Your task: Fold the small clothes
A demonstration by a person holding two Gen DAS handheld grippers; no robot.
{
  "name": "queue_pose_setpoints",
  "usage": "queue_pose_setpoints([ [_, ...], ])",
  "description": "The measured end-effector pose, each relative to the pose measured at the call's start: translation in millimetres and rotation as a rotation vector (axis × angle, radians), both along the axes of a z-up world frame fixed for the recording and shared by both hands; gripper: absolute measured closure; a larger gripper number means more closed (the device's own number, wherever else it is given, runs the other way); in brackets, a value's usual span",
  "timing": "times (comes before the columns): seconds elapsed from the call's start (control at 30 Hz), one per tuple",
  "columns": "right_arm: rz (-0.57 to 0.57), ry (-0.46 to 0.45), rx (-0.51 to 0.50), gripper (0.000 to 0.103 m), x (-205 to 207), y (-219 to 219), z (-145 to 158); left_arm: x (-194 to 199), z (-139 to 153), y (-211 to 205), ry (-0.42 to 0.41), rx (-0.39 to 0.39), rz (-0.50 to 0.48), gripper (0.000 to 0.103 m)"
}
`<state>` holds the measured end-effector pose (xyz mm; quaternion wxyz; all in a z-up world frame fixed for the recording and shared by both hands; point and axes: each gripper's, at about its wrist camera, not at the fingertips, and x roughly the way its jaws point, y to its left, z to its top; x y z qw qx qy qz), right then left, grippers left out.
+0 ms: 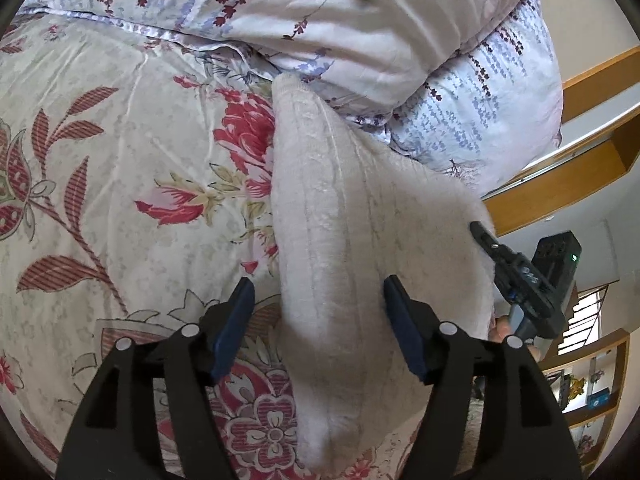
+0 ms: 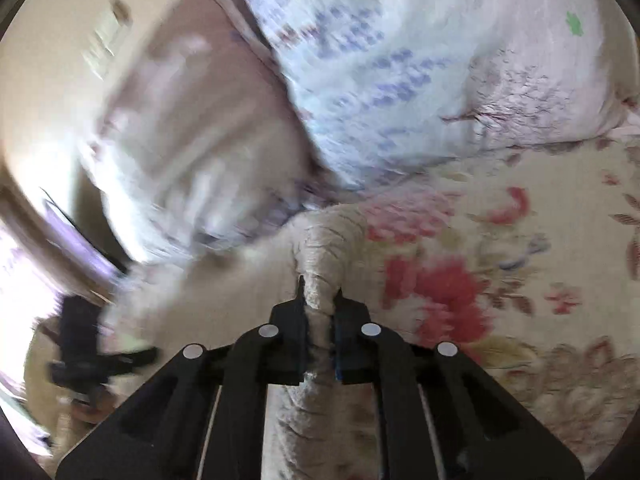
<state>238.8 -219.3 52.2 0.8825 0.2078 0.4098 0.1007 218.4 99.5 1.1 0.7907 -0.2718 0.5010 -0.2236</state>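
Garment fold, bed | your left gripper (image 1: 318, 320) fingers gape around the cream knit garment (image 1: 340, 220), untouching | your right gripper (image 2: 320, 300) fingers pinch its bunched edge | floral bedspread (image 1: 120, 160) beneath.

No words, labels, brands or numbers could be read in either view. The items on the shelf (image 1: 596, 396), off to the right of the left tongs, were too small to make out, and the right tongs' view was blurred.
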Motion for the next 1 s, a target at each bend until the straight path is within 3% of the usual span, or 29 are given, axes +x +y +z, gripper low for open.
queue_pose_setpoints([
  [0.07, -0.027, 0.097, -0.006, 0.093, 10, -3, -20, 1, 2, -6, -0.014, 0.03, -0.001, 0.034],
  [0.17, -0.043, 0.119, 0.015, 0.092, 12, -5, -25, -3, 8, -13, -0.051, 0.101, 0.001, 0.033],
  [0.33, -0.045, 0.032, -0.078, 0.069, -22, -4, 3, -26, 27, -10, -0.13, 0.177, -0.001, 0.034],
  [0.47, 0.058, -0.086, -0.105, 0.053, -66, 12, 23, -50, 34, -11, -0.187, 0.267, -0.012, 0.034],
  [0.6, 0.175, -0.058, -0.197, 0.044, -83, 44, 12, -60, 29, -27, -0.202, 0.38, -0.045, 0.033],
  [0.67, 0.151, 0.037, -0.295, 0.043, -74, 55, -11, -58, 25, -33, -0.207, 0.431, -0.04, 0.029],
  [0.77, 0.108, 0.038, -0.331, 0.04, -71, 59, -14, -58, 22, -38, -0.221, 0.475, -0.025, 0.026],
  [0.83, 0.078, 0.001, -0.36, 0.033, -80, 63, -2, -67, 29, -37, -0.258, 0.481, -0.019, 0.026],
  [0.9, 0.052, -0.059, -0.397, 0.012, -93, 65, 8, -79, 33, -36, -0.296, 0.502, -0.009, 0.022],
  [1.0, 0.014, -0.129, -0.404, 0.004, -115, 65, 18, -96, 35, -34, -0.327, 0.522, 0.024, 0.011],
])
